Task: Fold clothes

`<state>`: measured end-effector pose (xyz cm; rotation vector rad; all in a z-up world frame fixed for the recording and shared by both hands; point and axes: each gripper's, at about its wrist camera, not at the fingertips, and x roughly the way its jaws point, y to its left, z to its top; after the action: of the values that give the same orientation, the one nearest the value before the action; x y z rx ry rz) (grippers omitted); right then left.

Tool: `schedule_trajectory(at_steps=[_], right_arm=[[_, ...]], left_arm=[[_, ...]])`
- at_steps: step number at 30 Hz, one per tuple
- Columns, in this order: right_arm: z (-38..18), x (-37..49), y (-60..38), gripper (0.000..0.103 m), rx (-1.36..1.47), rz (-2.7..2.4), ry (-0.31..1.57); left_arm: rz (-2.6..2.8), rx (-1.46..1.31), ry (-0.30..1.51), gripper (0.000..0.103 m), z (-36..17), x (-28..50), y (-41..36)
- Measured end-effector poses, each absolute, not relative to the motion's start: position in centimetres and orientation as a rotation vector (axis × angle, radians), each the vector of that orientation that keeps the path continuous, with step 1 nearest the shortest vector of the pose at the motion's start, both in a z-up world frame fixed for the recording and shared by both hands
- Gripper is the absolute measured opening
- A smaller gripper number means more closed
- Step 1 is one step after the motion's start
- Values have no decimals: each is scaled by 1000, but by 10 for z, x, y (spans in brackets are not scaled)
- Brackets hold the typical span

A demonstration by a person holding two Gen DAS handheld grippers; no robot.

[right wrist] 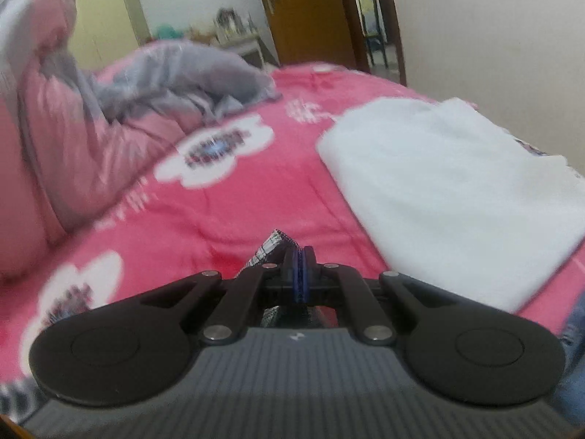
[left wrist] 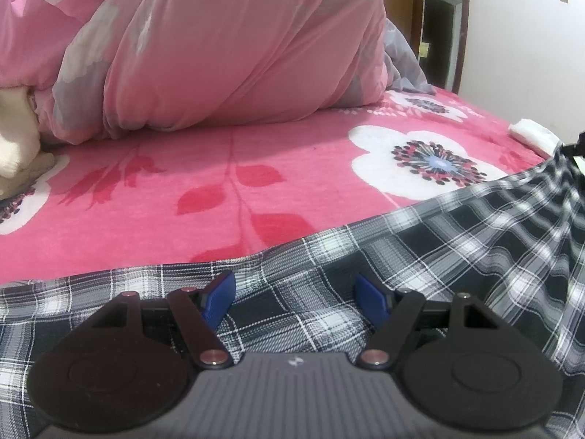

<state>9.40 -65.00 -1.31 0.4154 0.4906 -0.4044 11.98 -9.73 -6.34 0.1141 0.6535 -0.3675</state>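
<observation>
The plaid garment [left wrist: 420, 256] lies spread on the bed [left wrist: 182, 190], its far edge running from low on the left up toward the right in the left wrist view, so its length stretches across in front of the left gripper [left wrist: 294, 300] rather than away from it. That gripper sits low over the cloth with its jaws spread wide and only flat fabric showing between the blue pads; nothing is pinched. The right gripper [right wrist: 300, 274] has its jaws pressed together on a corner of the plaid, a small peak of it poking up just left of the pads, and it points down and forward over the pink sheet, with the folded white cloth [right wrist: 457, 190] near on its right. The right hand therefore holds the working corner, and the fold likely depends on carrying it across toward the left side, where the left hand is nearer the body of the cloth.
</observation>
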Motion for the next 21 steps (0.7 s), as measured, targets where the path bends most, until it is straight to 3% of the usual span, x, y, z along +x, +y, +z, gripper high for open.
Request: schedule_trajectory(at_steps=[13,18,21], right_arm=[[-27,88,-669,2,496,-471,490],[1,108,-590,3,162,-204,617],[5,129,-525,14,-131,14,726]], left_arm=[[-353,127,652,74,-64,120,-99],[-352,130,652,74,-64,118,-99],[-352,130,652,74,-64,119,-99]])
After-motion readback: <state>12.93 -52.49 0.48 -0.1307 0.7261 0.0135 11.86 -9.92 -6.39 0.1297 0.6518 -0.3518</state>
